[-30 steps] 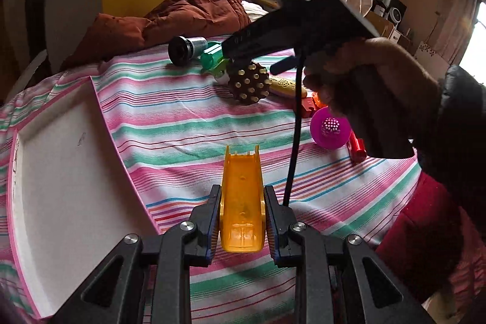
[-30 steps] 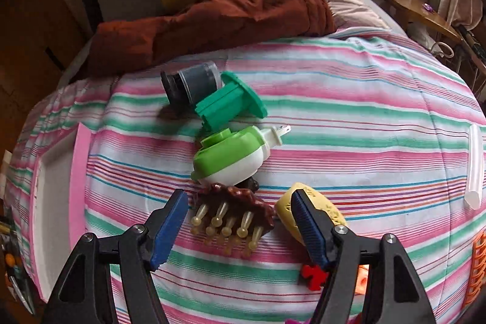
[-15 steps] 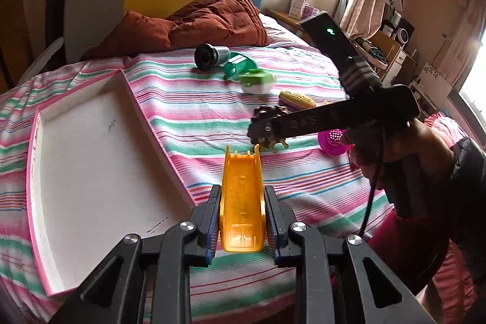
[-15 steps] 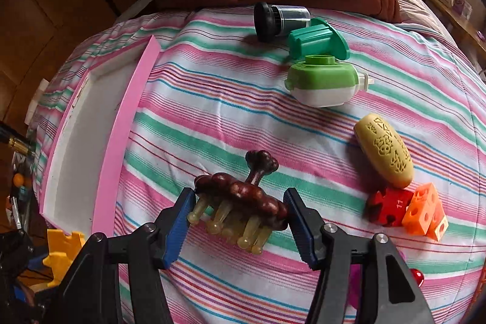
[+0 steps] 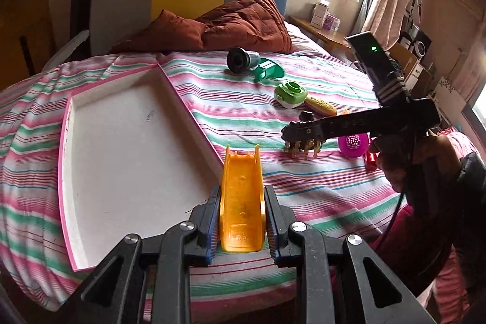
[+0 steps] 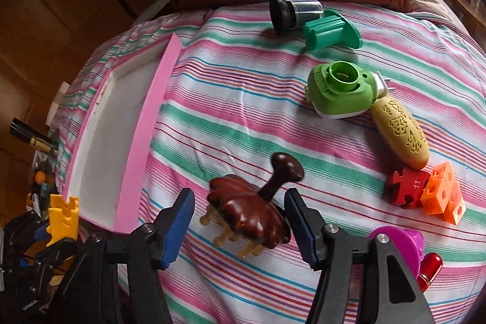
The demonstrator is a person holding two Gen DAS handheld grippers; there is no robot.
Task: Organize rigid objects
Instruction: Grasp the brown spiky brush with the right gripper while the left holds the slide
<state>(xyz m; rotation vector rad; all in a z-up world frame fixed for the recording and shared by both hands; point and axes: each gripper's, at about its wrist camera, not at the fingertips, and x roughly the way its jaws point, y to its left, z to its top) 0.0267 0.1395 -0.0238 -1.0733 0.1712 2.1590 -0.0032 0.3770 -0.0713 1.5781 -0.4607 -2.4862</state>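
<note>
The left claw [image 5: 243, 213] is clamped on a ridged yellow plastic ramp piece [image 5: 242, 199] over the near corner of the pink-rimmed white tray [image 5: 194, 123] on the bed. The right claw [image 6: 240, 222], jaws opening, straddles a glossy brown knobbed massager [image 6: 250, 213] without pinching both sides. That massager could tip or roll on the soft striped bedsheet [image 6: 243, 123] if the jaws close off-centre.

Tray [image 5: 127, 141] on bed [image 5: 303, 196], left. Right of tray: massager [image 6: 249, 214] nearest, plug-in device [image 6: 340, 90] behind it, cylinder [image 6: 294, 11] farthest back. Blocks [image 6: 425, 190] right of massager.
</note>
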